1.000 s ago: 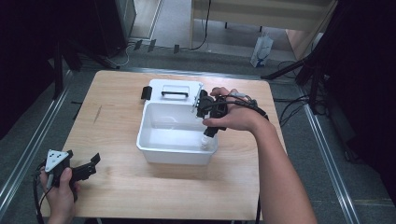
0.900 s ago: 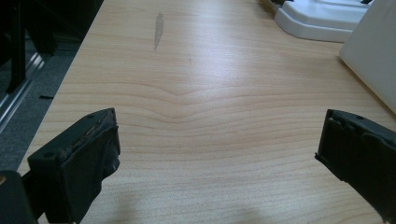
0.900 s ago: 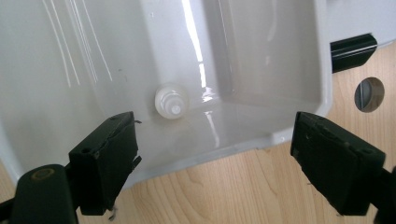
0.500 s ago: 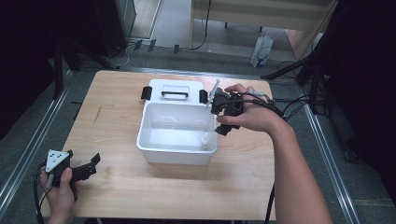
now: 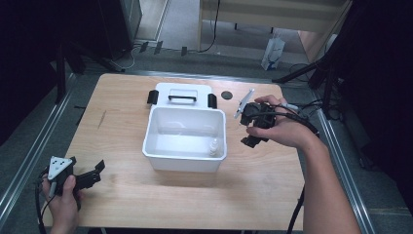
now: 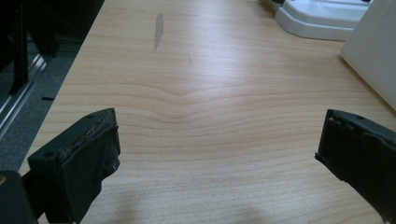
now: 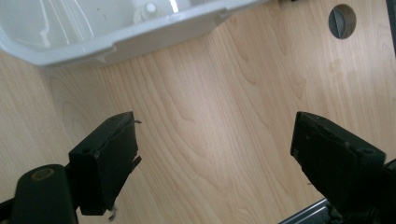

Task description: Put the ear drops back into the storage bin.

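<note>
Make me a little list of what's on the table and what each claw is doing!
table: light wood
bin: white, open
in bin: small white bottle, right front corner
lid: white, black handle, behind bin
left claw: open, empty, near front left corner
right claw: open, empty, over bare wood right of bin

1. Pale wooden table w/ visible grain (image 5: 122, 122), seen from above; a thin dark streak mark (image 5: 101, 119) near its left edge.
2. White rectangular plastic lid w/ black handle & black side clips (image 5: 180, 91) lies flat at the table's far side.
3. Small round dark cable hole (image 5: 226, 95) just right of the lid.
4. White paper bag (image 5: 272, 51) stands on grey floor beyond the table; metal rail (image 5: 29, 161) runs along the left.
</note>
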`<action>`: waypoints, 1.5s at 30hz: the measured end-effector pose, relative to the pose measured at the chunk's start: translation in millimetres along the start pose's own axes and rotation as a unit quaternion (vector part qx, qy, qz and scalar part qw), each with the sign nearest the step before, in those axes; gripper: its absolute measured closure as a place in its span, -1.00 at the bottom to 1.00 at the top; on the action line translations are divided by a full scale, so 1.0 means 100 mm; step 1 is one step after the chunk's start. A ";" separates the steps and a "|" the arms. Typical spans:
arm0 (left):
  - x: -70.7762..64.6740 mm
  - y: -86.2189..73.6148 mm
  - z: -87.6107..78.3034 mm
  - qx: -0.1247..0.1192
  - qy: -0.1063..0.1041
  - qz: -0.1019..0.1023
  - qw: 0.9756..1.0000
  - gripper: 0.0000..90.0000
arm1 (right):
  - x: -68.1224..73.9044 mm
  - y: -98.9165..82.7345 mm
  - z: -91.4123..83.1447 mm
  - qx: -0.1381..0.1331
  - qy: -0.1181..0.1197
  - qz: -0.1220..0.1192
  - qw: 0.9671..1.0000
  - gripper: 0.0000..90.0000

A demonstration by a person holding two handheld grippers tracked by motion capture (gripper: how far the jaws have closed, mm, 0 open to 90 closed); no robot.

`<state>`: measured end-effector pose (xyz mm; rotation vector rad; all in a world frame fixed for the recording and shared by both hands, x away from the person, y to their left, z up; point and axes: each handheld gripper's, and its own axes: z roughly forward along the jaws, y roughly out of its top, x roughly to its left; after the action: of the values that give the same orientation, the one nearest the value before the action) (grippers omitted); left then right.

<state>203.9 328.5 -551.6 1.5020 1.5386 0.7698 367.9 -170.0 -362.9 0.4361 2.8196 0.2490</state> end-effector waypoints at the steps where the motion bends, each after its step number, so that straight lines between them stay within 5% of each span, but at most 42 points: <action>1: 0.00 0.00 0.00 0.000 0.000 0.000 1.000 -1.00 | 0.00 -0.03 0.00 0.001 0.000 0.003 1.000 -0.67; 18: 0.00 0.00 0.00 -0.001 0.001 0.002 1.000 -1.00 | 0.06 -0.62 0.23 -0.002 -0.004 0.062 0.998 -0.63; 28: 0.00 0.00 0.00 0.002 0.001 0.004 1.000 -1.00 | 0.22 -0.96 0.40 -0.040 -0.014 0.112 0.993 -0.65; 36: -0.01 0.00 0.00 -0.001 0.002 0.002 1.000 -1.00 | 0.31 -1.29 0.55 -0.095 -0.022 0.180 0.979 -0.65; 39: -0.01 0.00 0.00 -0.001 0.002 0.003 1.000 -1.00 | 0.35 -1.40 0.59 -0.119 -0.031 0.205 0.971 -0.65; 40: -0.01 0.00 0.00 0.000 0.002 0.003 1.000 -1.00 | 0.39 -1.49 0.63 -0.138 -0.041 0.221 0.965 -0.65; 41: -0.01 0.00 0.00 0.000 0.002 0.003 1.000 -1.00 | 0.39 -1.49 0.63 -0.138 -0.041 0.221 0.965 -0.65; 45: -0.01 0.00 0.00 0.000 0.002 0.003 1.000 -1.00 | 0.47 -1.63 0.68 -0.170 -0.062 0.253 0.950 -0.65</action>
<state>203.6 327.4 -551.5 1.5062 1.5367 0.7773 301.1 -299.2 -473.2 1.0407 2.4242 0.7661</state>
